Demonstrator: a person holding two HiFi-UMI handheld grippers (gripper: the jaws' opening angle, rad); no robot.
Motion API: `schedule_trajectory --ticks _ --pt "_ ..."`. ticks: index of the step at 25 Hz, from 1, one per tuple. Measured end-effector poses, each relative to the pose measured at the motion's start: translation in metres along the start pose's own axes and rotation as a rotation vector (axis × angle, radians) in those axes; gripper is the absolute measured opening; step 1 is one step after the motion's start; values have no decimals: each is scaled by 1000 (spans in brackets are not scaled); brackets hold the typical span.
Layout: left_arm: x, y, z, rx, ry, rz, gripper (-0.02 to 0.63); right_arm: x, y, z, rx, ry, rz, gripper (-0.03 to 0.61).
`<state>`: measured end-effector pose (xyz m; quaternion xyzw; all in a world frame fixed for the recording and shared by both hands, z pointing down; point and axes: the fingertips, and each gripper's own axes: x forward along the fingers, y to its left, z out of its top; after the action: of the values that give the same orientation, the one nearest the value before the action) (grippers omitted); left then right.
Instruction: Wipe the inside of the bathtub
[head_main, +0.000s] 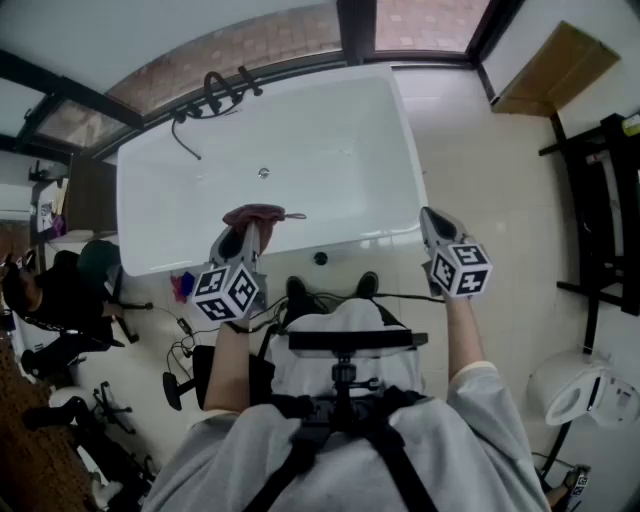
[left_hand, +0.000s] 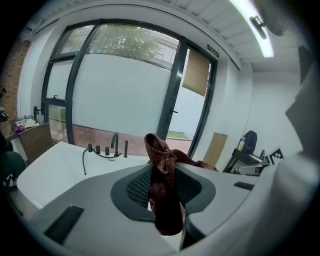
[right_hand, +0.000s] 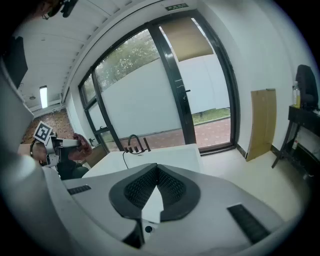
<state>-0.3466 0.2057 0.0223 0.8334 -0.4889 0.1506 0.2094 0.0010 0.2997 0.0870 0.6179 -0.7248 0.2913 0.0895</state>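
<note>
Pinching the maroon cloth (head_main: 256, 213) in your left gripper (head_main: 243, 235) above the bathtub (head_main: 340, 150) near rim, your right gripper (head_main: 432, 222) pressed together empty, you apparently haven't touched the inside yet, so all the wiping is left.

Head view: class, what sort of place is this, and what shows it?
Likely a bathroom mock-up or showroom: a white freestanding bathtub with black taps stands beside tall glazed doors, and what looks like a toilet sits apart on the floor.
</note>
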Motion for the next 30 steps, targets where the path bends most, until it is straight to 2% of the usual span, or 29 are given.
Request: schedule_trajectory --ticks 4,9,13,19,23,26,30 --pt "1 -11 -4 -31 -1 -8 100 -1 -16 5 -20 1 -4 9" --pt "7 -6 -4 -24 7 -20 100 3 -22 4 3 -8 -25 9" --pt "22 -1 -7 -11 15 -56 100 7 -12 6 -1 -17 -48 9" --pt "48 -17 5 36 10 -144 100 7 -2 22 -19 -32 -80 9" --pt "55 -31 0 38 23 -172 100 4 1 22 -40 -36 -57 9" --pt "54 -46 2 48 22 -173 100 -1 -10 27 -56 -35 -44 9" --pt "59 -71 7 49 18 -136 100 -6 -37 38 -65 -31 -14 9"
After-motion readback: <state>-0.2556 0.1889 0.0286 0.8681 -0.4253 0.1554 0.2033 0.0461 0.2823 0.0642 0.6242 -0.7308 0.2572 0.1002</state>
